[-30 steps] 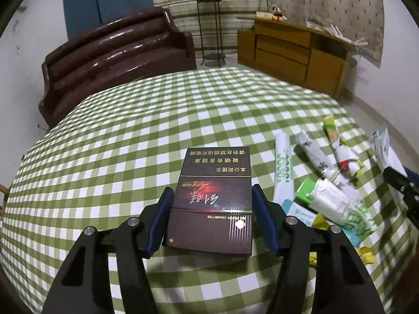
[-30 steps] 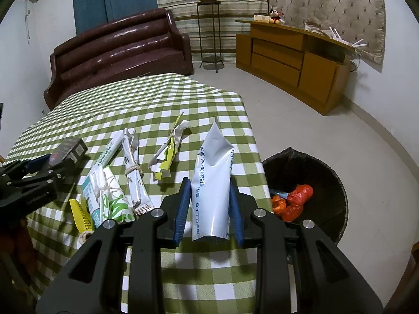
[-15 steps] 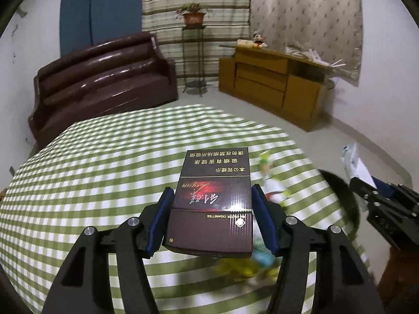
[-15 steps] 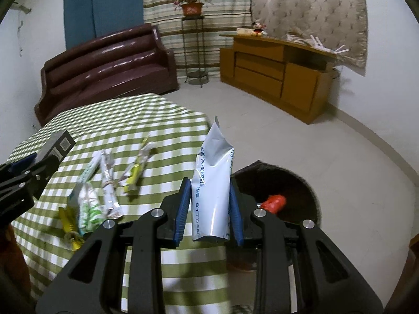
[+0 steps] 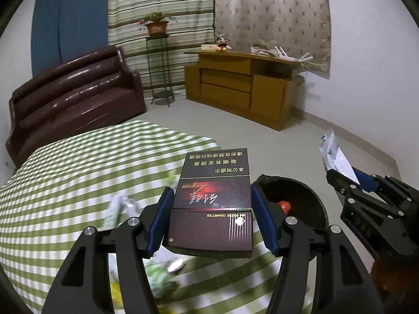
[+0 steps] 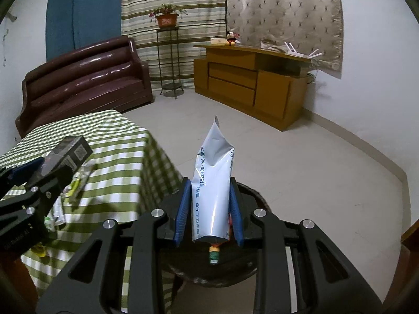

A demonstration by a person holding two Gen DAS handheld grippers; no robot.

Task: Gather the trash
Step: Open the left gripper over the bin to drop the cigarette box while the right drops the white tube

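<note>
Right gripper (image 6: 209, 214) clamps pouch (image 6: 212, 183) directly over bin (image 6: 251, 191) — long axis forward. Left gripper (image 5: 212, 219) grips carton (image 5: 212, 204); bin (image 5: 301, 198) lies right, ahead.

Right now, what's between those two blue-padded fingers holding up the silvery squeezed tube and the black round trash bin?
Nothing but air: in the right wrist view the silver tube hangs in the right gripper directly above the bin.

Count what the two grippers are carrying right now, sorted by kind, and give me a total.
Cigarette box: 1, in the left gripper
Squeezed tube: 1, in the right gripper
Total: 2
</note>
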